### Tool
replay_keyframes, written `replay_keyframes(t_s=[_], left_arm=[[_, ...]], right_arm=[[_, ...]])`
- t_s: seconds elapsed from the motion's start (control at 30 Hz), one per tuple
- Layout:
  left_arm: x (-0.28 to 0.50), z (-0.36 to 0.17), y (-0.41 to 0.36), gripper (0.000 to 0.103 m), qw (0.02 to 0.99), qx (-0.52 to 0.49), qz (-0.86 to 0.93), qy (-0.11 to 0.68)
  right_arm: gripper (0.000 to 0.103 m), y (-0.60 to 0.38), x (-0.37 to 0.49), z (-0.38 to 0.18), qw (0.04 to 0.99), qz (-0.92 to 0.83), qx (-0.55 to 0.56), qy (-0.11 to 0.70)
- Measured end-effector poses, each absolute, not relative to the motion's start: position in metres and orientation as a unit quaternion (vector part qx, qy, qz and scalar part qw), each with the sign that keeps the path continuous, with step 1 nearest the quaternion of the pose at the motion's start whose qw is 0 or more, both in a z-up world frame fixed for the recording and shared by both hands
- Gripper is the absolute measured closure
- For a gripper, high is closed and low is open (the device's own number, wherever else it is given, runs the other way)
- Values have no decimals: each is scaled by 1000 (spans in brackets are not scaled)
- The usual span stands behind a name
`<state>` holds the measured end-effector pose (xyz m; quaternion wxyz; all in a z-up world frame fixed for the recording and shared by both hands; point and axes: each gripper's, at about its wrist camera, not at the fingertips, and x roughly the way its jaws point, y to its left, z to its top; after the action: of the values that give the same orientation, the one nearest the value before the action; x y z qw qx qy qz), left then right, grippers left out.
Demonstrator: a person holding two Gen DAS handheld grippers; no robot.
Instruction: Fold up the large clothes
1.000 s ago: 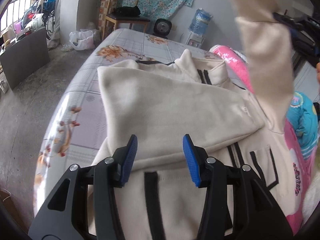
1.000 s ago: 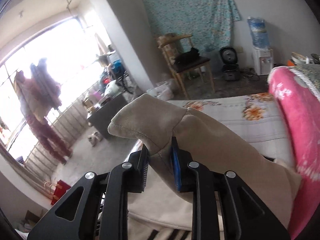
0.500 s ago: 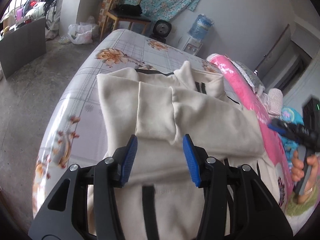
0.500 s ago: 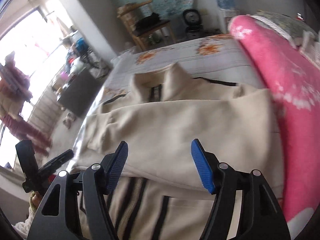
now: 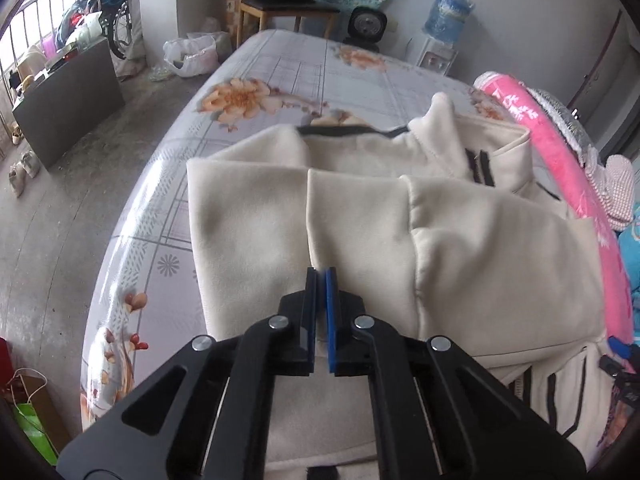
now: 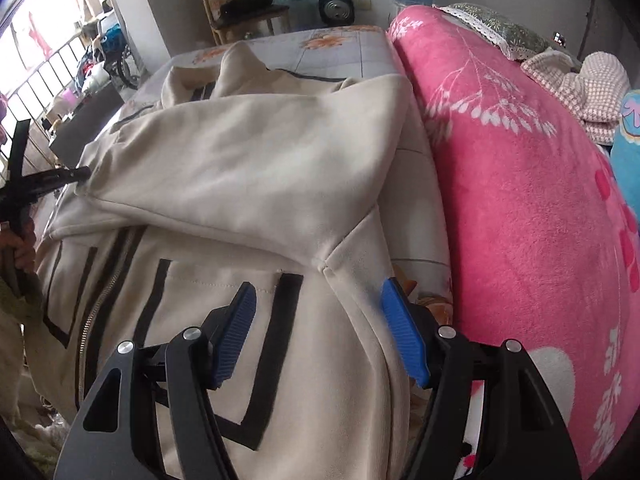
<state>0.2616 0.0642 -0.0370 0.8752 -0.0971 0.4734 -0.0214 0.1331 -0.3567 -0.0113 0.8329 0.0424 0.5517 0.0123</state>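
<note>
Dropped from the right tongs (image 6: 318, 322), now spread, the fleecy cream jacket's (image 5: 460, 240) sleeve lies folded; left tongs (image 5: 320, 280) pressed together.

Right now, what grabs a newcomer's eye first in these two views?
The cream zip jacket with black trim, spread on the floral bedsheet with both sleeves folded across its chest. The bright pink blanket bulks along its right edge. The left gripper is shut over the sleeves; the right gripper is open above the hem.

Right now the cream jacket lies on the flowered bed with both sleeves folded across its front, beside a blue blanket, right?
Not quite: the blanket beside the cream jacket is pink, as the right wrist view shows. The jacket does lie on the flowered bed, sleeves folded across.
</note>
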Motion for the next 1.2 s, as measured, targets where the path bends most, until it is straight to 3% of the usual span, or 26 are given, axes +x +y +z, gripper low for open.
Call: replay_keyframes(t_s=[0.07, 0.17, 0.27, 0.37, 0.5, 0.8, 0.9, 0.97, 1.2], left_arm=[[249, -16, 64, 100, 886, -106, -33, 450], [223, 14, 72, 100, 893, -151, -62, 419], [210, 8, 76, 100, 892, -138, -42, 428], [215, -32, 87, 100, 856, -161, -26, 491], [206, -25, 91, 100, 864, -189, -41, 465], [208, -52, 71, 99, 871, -106, -22, 479], [204, -50, 74, 99, 877, -105, -29, 469], [205, -49, 76, 96, 876, -105, -34, 470], [195, -24, 90, 95, 899, -132, -18, 417]], right_arm=[[60, -357, 135, -15, 834, -10, 21, 551], [82, -369, 137, -12, 838, -20, 47, 543], [89, -379, 136, -14, 842, -24, 65, 535], [94, -384, 134, -14, 847, -28, 83, 525], [95, -390, 129, 1, 859, -44, 95, 501], [93, -393, 126, -9, 854, -60, 81, 511], [78, -394, 118, 10, 857, -61, 64, 508], [62, -398, 115, 25, 862, -65, 63, 498], [50, -380, 137, 48, 882, -18, 97, 460]])
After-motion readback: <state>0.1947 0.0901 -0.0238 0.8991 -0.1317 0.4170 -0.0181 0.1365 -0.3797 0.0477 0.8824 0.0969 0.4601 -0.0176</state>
